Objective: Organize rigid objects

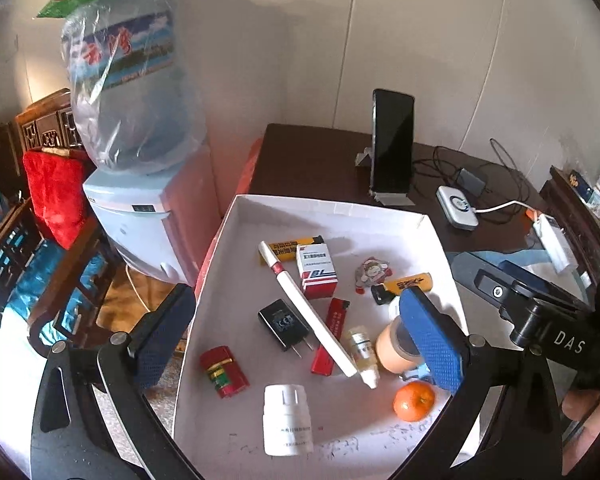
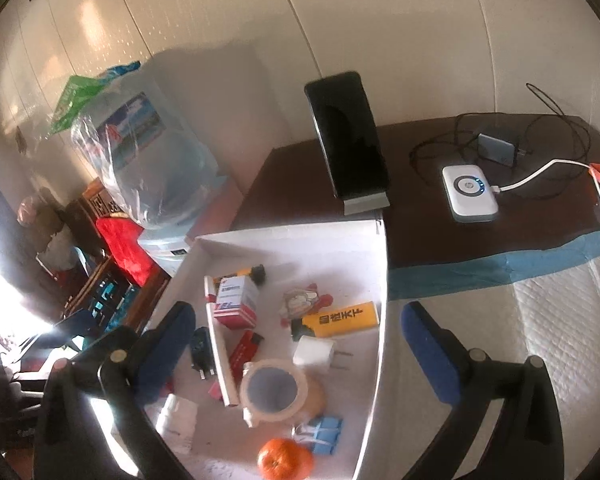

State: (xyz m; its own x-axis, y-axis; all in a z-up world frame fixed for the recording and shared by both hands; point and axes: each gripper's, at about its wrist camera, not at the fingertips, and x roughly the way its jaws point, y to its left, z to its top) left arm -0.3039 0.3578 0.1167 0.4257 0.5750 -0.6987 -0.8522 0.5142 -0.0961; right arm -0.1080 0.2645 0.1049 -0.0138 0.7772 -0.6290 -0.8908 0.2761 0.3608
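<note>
Left gripper (image 1: 300, 336): fingers spread wide, empty, hovering over the white tray (image 1: 332, 210), which gathers the small rigid items in one place. Inside, left to right: red case (image 1: 224, 372), white bottle (image 1: 287, 420), black charger (image 1: 282, 324), long white pen (image 1: 310, 308) lying across a red lighter (image 1: 331, 336), tape roll (image 1: 394, 346), orange (image 1: 414, 401). Right gripper (image 2: 296, 356): fingers likewise apart and empty, straddling the tray's right wall, apparently free to fetch another item. Phone (image 2: 348, 140) stands propped behind the tray.
</note>
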